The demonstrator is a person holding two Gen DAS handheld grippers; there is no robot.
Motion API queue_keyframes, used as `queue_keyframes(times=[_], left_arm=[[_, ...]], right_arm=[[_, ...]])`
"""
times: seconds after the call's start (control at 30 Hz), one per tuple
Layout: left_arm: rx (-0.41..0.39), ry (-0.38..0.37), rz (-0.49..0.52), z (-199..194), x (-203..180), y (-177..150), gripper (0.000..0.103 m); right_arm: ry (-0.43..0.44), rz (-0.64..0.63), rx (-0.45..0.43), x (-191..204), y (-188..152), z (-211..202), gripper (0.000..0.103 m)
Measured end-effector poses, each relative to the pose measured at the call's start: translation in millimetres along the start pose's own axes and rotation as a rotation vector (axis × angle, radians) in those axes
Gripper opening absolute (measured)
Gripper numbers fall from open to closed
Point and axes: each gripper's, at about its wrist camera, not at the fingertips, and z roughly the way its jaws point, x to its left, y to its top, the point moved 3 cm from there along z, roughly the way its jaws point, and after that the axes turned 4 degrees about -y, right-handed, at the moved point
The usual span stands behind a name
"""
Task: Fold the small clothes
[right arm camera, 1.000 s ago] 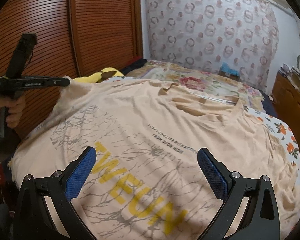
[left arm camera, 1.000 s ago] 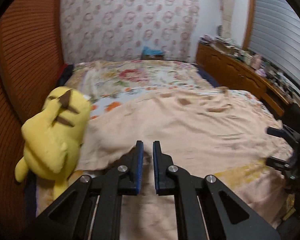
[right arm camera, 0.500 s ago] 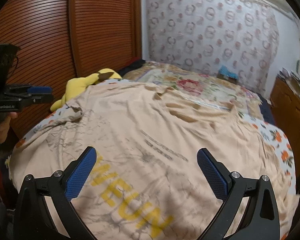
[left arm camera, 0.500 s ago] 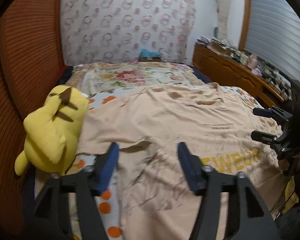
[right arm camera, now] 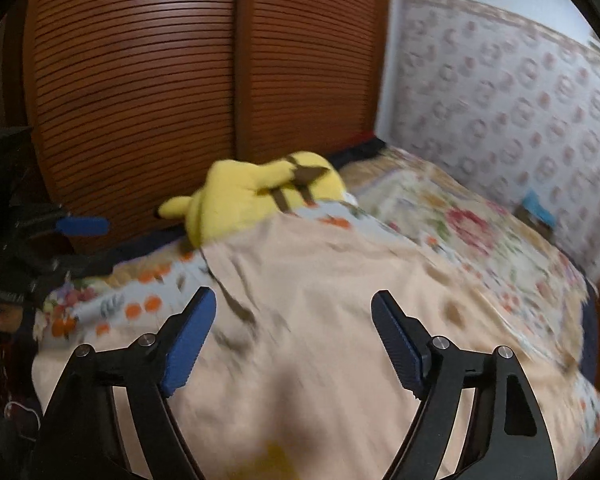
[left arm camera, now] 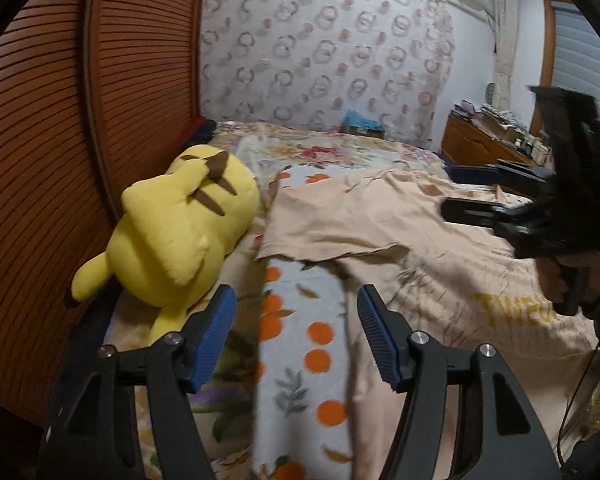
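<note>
A peach T-shirt (left arm camera: 380,232) with yellow lettering lies spread flat on the bed (left arm camera: 300,340), its sleeve edge near the plush toy. My left gripper (left arm camera: 296,300) is open above the orange-print sheet at the shirt's left edge, with nothing between its pads. My right gripper (right arm camera: 294,302) hovers over the shirt (right arm camera: 320,280); its jaws are closing with no cloth between the pads. The left wrist view shows the right gripper (left arm camera: 460,190) at the right, held by a hand. In the right wrist view, which is blurred, the left gripper (right arm camera: 96,244) is at the far left.
A yellow plush toy (left arm camera: 180,224) (right arm camera: 252,196) lies at the bed's left side against brown louvred wardrobe doors (left arm camera: 60,140). A wooden cabinet (left arm camera: 480,148) with clutter stands at the right. A small blue object (left arm camera: 360,122) sits at the far end by the patterned curtain.
My left gripper opened, let go of the shirt edge and swung left over the bare sheet. My right gripper swept left across the shirt, its jaws now narrower.
</note>
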Motion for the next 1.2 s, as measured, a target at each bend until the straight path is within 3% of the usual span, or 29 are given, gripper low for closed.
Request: queue_keyframes(times=[0.1, 0.23, 0.53, 0.6, 0.67, 0.7, 0.8, 0.97, 1.1, 1.2], left_arm=[[0.003, 0.006, -0.011, -4.1, 7.4, -5.8, 0.063], [0.022, -0.01, -0.02, -7.7, 13.0, -15.2, 0.063], [0.033, -0.013, -0.037, -13.4, 19.8, -27.7, 0.063], [0.032, -0.025, -0.034, -12.9, 17.6, -27.9, 0.063], [0.032, -0.03, -0.033, -12.1, 16.3, -28.0, 0.063], [0.032, -0.034, -0.033, -11.8, 15.1, -27.6, 0.063], [0.028, -0.044, -0.033, -11.5, 11.1, -27.7, 0.063], [0.029, -0.058, -0.021, -9.8, 3.6, -24.9, 0.063], [0.027, -0.075, -0.008, -6.1, -6.1, -21.9, 0.063], [0.032, -0.081, -0.002, -0.3, -13.0, -20.3, 0.063]], right_arm=[[0.051, -0.039, 0.027, 21.0, 9.9, 37.3, 0.079], [0.111, -0.071, 0.138, 44.3, 11.2, 85.8, 0.065], [0.097, -0.173, 0.244, 67.1, 9.1, 131.4, 0.048], [0.095, -0.164, 0.248, 64.0, 9.6, 133.0, 0.034], [0.083, -0.163, 0.249, 61.2, 9.7, 133.3, 0.006], [0.07, -0.165, 0.25, 59.2, 9.8, 133.8, 0.004], [0.05, -0.148, 0.208, 50.7, 12.3, 126.4, 0.003], [-0.011, 0.012, 0.091, 10.3, 26.3, 86.1, 0.002], [-0.165, 0.133, 0.138, -43.8, 12.7, 61.3, 0.003], [-0.194, 0.198, 0.192, -74.7, -7.1, 51.4, 0.008]])
